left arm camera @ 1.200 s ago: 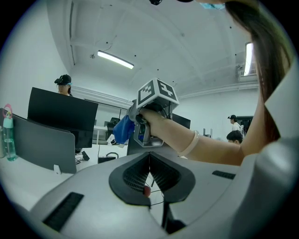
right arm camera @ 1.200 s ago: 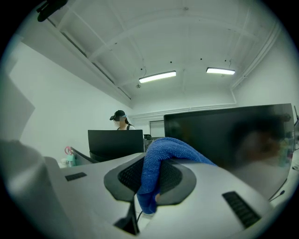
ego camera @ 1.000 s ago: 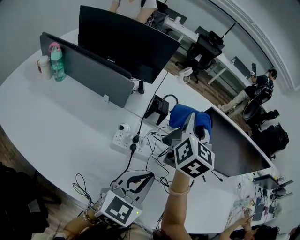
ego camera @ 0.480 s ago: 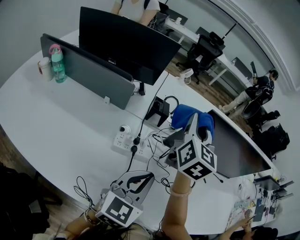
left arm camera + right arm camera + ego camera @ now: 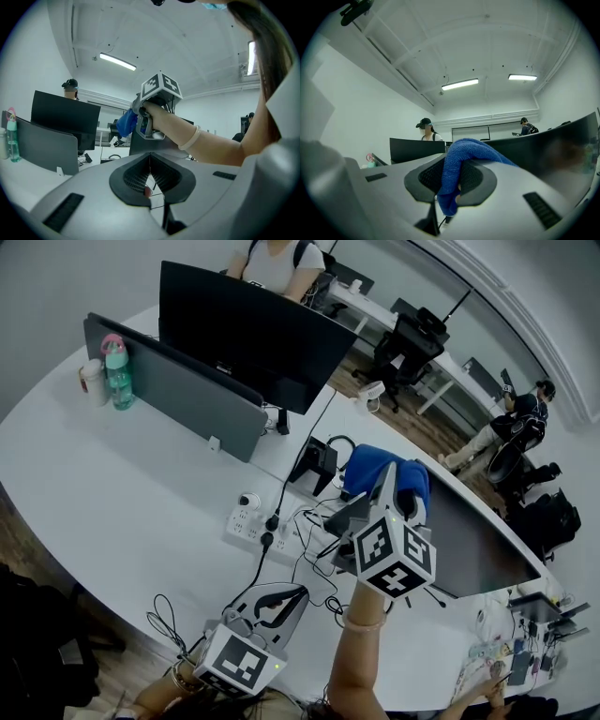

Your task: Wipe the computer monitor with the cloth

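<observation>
My right gripper (image 5: 385, 486) is shut on a blue cloth (image 5: 372, 465), held in the air just left of the dark computer monitor (image 5: 473, 532) at the right of the white desk. In the right gripper view the cloth (image 5: 459, 171) drapes over the closed jaws, and the monitor (image 5: 562, 140) rises on the right. My left gripper (image 5: 275, 600) hangs low near the desk's front edge, shut with nothing in it. The left gripper view shows its jaws meeting on a line, with the right gripper (image 5: 140, 118) and the cloth (image 5: 125, 123) ahead.
A second black monitor (image 5: 253, 324) and a grey divider panel (image 5: 178, 385) stand at the back left, next to a pink-capped bottle (image 5: 116, 371) and a cup (image 5: 92, 379). A power strip (image 5: 249, 517) with tangled cables lies mid-desk. A person (image 5: 277, 261) sits behind the far monitor.
The right gripper and cloth have shifted only slightly toward the monitor. The left gripper has stayed where it was.
</observation>
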Tool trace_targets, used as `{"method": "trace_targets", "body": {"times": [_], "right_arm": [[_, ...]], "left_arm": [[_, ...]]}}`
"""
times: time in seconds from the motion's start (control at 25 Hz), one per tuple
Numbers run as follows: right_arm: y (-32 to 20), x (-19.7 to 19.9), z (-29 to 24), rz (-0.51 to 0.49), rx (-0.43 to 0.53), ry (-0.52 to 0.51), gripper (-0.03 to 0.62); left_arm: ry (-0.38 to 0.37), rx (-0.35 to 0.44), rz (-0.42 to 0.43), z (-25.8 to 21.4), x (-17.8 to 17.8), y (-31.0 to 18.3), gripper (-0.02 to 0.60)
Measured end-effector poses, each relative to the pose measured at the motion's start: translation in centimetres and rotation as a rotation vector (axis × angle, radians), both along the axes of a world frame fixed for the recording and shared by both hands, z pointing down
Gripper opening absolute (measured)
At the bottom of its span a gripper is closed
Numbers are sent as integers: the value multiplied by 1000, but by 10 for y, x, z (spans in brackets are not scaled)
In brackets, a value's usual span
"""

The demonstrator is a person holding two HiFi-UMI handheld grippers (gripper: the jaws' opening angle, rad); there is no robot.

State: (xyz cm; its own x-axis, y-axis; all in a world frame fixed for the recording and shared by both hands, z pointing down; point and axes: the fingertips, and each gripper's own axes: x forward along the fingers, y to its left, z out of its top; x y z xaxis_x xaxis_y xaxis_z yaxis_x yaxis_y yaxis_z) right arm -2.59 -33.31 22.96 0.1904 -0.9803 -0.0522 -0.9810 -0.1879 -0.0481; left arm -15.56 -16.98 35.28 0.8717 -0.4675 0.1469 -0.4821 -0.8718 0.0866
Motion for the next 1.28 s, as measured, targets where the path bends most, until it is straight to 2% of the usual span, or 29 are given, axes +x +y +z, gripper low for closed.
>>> {"method": "trace_targets", "body": {"times": [0.2,0.4,0.72,1.28], "right_arm": [[2,1,-3,11,3,-12,59],[1,-2,-6,10,12,-12,58],[5,-2,-9,9,23,-20,59],[33,-8,-14,-32,63,-36,58]], "left_arm": [[25,-26,-30,-3,-6,4,9],[-23,9,-38,-4,-12,-3,9],[-15,0,-32,-8,-13,0,9],[-27,45,-35,-21,-13,21,9]]}}
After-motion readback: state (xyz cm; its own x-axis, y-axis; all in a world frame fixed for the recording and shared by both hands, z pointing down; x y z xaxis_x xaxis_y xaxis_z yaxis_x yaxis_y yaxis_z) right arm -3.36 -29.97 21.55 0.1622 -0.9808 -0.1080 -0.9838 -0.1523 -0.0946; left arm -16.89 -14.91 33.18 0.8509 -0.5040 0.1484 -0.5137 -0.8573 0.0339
